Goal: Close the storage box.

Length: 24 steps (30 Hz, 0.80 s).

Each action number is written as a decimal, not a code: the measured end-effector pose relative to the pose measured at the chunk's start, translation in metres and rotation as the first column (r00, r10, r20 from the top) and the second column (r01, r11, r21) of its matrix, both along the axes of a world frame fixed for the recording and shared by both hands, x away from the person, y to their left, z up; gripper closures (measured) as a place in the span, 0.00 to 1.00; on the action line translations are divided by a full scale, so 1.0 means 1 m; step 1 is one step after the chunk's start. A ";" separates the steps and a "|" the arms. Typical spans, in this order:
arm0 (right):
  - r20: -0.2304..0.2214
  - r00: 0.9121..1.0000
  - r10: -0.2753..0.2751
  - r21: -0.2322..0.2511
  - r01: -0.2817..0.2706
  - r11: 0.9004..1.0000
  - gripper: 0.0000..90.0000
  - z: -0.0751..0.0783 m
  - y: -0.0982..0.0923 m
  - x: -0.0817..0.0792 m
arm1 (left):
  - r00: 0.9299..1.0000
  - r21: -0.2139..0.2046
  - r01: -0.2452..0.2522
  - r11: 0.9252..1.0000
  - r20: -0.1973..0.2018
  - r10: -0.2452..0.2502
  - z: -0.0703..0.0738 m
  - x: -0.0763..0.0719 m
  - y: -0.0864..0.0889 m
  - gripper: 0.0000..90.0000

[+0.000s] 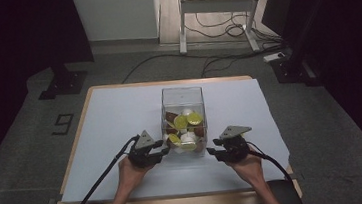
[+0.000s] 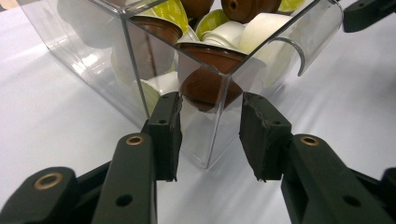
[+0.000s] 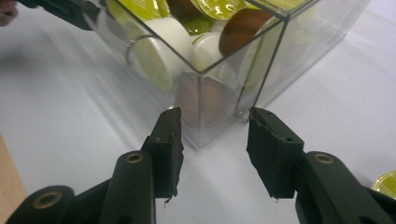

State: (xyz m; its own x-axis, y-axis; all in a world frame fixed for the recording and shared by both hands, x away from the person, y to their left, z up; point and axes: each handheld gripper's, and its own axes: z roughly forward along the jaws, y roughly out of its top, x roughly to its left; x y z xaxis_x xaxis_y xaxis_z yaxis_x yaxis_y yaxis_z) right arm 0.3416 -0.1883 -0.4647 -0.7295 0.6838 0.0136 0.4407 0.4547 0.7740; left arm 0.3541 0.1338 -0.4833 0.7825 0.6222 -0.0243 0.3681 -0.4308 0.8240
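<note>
Tongs both part-open, gripping nothing: your left tongs [image 1: 165, 149] at 9 o'clock, right tongs [image 1: 211, 150] at 3 of the capsule box [image 1: 181, 98]. Box not yet grasped.

High view: above person's side, facing forward and down, far off; table [image 1: 119, 108] whole. Gripper views: low, close, each aimed along own jaws at opposite near corners of clear box [image 2: 212, 135] [image 3: 205, 126] [image 1: 181, 99]

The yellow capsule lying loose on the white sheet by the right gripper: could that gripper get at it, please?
Probably yes: the yellow capsule lies bare on the sheet beside the right gripper, whose jaws stand apart with nothing between them.
</note>
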 end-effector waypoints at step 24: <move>0.005 0.994 0.109 0.012 -0.109 0.994 0.80 0.003 0.029 -0.002 | 0.999 0.003 -0.043 0.999 0.025 0.043 -0.005 0.002 -0.004 0.63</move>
